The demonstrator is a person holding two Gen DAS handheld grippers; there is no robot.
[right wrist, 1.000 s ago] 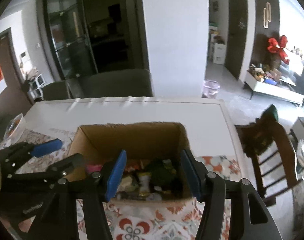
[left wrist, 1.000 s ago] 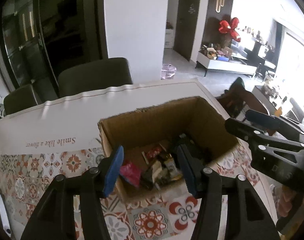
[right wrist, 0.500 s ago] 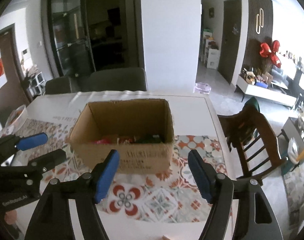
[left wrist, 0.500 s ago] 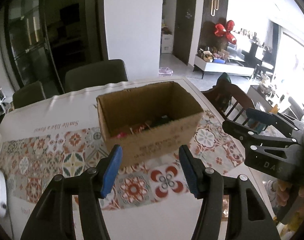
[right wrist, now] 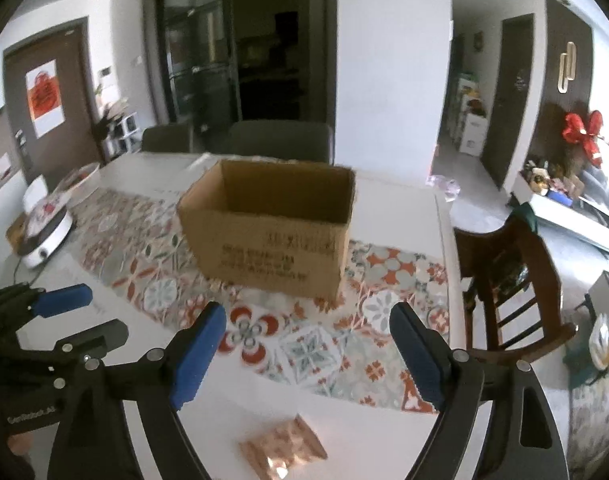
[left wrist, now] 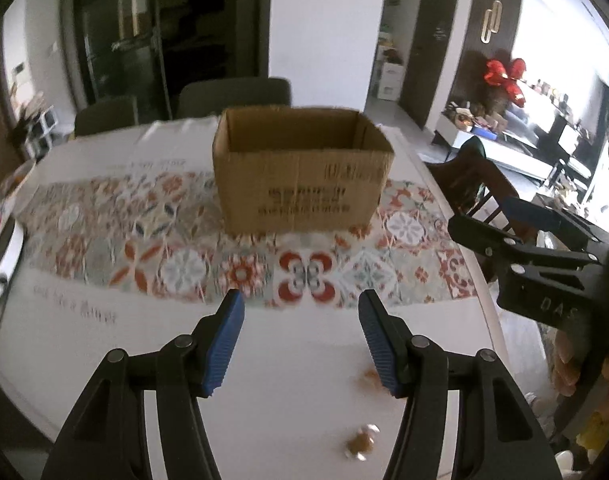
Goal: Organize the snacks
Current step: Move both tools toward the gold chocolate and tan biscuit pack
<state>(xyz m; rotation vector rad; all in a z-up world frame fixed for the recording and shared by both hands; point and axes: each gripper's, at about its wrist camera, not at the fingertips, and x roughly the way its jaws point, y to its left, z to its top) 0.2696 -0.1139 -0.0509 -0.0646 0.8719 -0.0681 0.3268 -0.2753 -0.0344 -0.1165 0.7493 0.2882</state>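
An open brown cardboard box (left wrist: 302, 170) stands on the patterned runner (left wrist: 176, 248) in the middle of the table; it also shows in the right wrist view (right wrist: 270, 232). Its contents are hidden from this height. My left gripper (left wrist: 300, 344) is open and empty, back from the box over the white table front. My right gripper (right wrist: 308, 356) is open and empty, also back from the box. A copper-coloured snack pack (right wrist: 282, 450) lies on the table below the right gripper. Two small wrapped candies (left wrist: 360, 442) lie near the left gripper's right finger.
A white appliance (right wrist: 44, 236) and a covered dish (right wrist: 78, 178) sit at the table's left end. A wooden chair (right wrist: 512, 280) stands at the right edge, grey chairs (right wrist: 278, 140) behind the table. The right gripper (left wrist: 544, 256) shows at the left wrist view's right side.
Both grippers have pulled back and lowered away from the box, from directly above its opening to the table's near edge. Both stay open and empty.
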